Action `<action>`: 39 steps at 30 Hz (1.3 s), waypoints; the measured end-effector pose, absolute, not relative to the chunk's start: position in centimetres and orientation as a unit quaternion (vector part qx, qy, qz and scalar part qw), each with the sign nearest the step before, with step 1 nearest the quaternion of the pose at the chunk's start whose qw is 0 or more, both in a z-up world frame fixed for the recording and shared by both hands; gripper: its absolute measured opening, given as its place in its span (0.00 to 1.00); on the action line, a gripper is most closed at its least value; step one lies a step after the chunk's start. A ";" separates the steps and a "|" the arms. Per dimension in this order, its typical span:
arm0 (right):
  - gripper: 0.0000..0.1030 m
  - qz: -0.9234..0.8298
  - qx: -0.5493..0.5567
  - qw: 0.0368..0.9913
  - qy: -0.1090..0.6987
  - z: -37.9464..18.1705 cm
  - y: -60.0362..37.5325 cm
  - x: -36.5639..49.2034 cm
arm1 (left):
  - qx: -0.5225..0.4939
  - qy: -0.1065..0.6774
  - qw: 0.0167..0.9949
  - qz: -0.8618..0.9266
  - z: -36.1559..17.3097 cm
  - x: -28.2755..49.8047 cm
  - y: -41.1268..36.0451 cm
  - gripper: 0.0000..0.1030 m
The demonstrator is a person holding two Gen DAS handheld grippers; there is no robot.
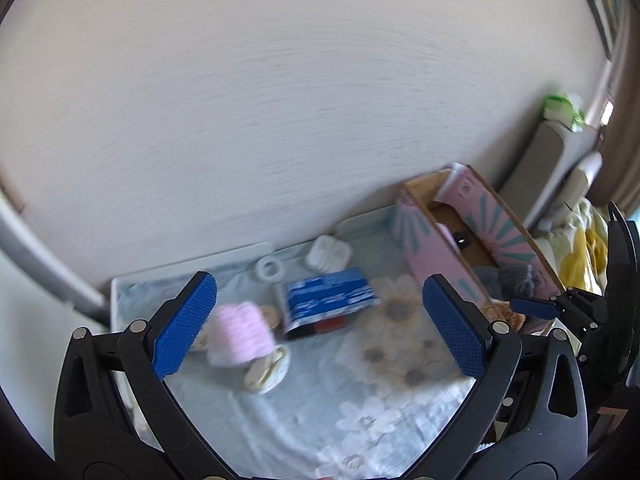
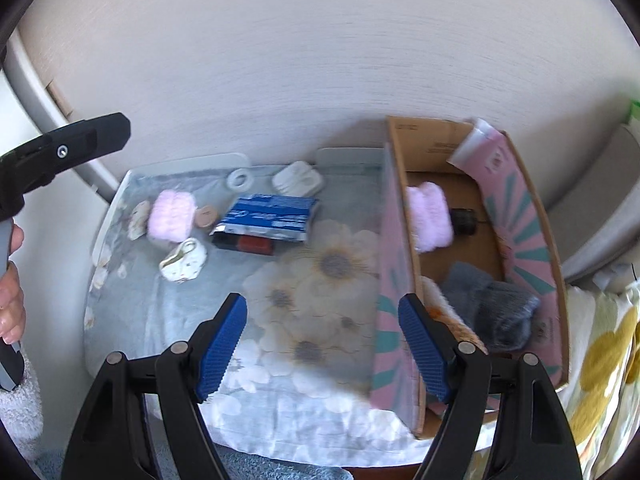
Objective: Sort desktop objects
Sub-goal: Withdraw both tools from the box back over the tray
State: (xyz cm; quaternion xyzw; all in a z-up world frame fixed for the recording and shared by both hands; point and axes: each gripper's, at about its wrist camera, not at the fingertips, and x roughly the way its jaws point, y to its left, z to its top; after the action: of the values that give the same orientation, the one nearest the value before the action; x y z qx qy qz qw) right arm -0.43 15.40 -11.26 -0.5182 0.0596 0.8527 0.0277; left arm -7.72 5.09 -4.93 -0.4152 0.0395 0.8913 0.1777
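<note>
Both tools, left (image 1: 320,324) and right (image 2: 322,350), wide open, empty; blurred approach risks knocking pink sock (image 1: 240,334) off table (image 1: 304,412).

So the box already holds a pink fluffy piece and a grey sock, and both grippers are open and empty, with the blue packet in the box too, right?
Not quite: the blue packet lies on the floral cloth, outside the box, as the right wrist view shows. The rest holds.
</note>
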 end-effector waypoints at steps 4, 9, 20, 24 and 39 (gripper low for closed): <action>0.72 0.851 -0.522 0.010 0.048 -11.5 13.8 -1.0 | -0.421 0.022 0.152 0.894 -5.3 -7.2 2.2 1.00; 0.72 0.851 -0.524 -0.006 0.036 -11.7 12.3 -1.8 | -0.426 0.003 0.126 0.896 -5.8 -6.8 -0.5 1.00; 0.72 0.854 -0.520 -0.021 0.019 -11.8 11.8 -2.3 | -0.427 -0.040 0.068 0.901 -7.4 -5.9 -6.4 1.00; 0.72 0.854 -0.519 -0.021 0.024 -12.0 12.5 -2.7 | -0.427 -0.038 0.042 0.903 -8.2 -5.8 -8.2 1.00; 0.72 0.811 -0.547 -0.179 -0.101 -13.2 10.8 -9.4 | -0.461 -0.012 0.141 0.876 -16.1 -5.2 -5.7 0.99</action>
State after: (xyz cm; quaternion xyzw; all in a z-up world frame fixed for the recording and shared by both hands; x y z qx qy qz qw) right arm -9.37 10.77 -13.23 -0.5472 -0.1006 0.8115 -0.1788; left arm -5.24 -5.67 -16.13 -0.4611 -0.0116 0.8760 0.1408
